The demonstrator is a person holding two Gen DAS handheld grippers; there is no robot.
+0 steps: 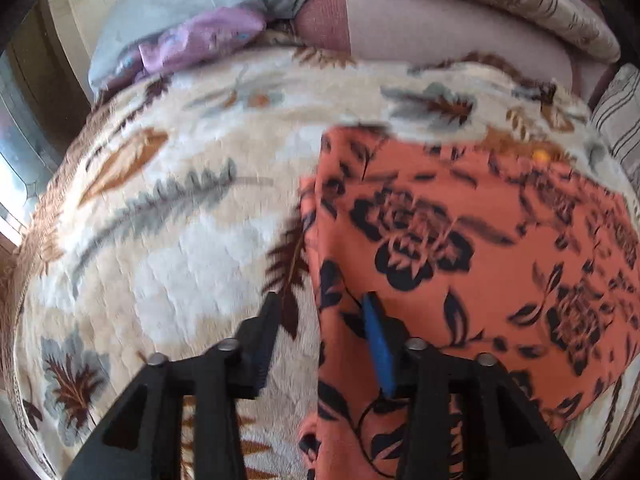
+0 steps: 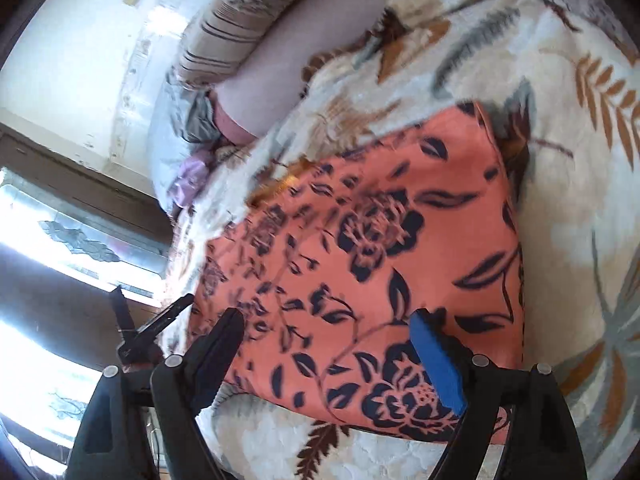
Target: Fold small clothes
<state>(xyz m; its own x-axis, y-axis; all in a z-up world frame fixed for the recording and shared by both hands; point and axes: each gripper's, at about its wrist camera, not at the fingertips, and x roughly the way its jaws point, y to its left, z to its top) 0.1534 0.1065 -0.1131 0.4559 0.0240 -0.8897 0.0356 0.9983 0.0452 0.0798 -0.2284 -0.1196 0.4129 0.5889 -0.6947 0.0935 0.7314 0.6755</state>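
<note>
A cream plush blanket printed with brown, tan and grey leaves [image 1: 168,248] is covering the bed, and it is filling the left half of the left wrist view. Toward the far left edge of that blanket, a small lilac crumpled cloth [image 1: 200,40] is lying against a pale blue-grey pillow [image 1: 168,4]. The left gripper [image 1: 320,308] is pointing steeply down over the blanket with its black fingers standing a narrow way apart and nothing between them; its left finger is hanging over bare blanket, while its right finger with the blue pad [image 1: 378,344] is hanging over the left edge of the garment. That garment, a flat folded piece of coral-orange fabric patterned with black flowers and leaves [image 1: 472,248], is lying spread on the blanket and reaching away to the right of this gripper. Beyond it a dusty pink bolster [image 1: 440,36] and a beige striped cushion [image 1: 540,4] are lying along the head of the bed.

In the right wrist view a bright window is glaring at the left, and the tip of the other gripper is showing near it. The right gripper [image 2: 328,316] is hovering with its fingers spread wide, holding nothing, and the coral-orange fabric [image 2: 380,240] is lying directly below and ahead of it, its near edge beneath the fingers.
</note>
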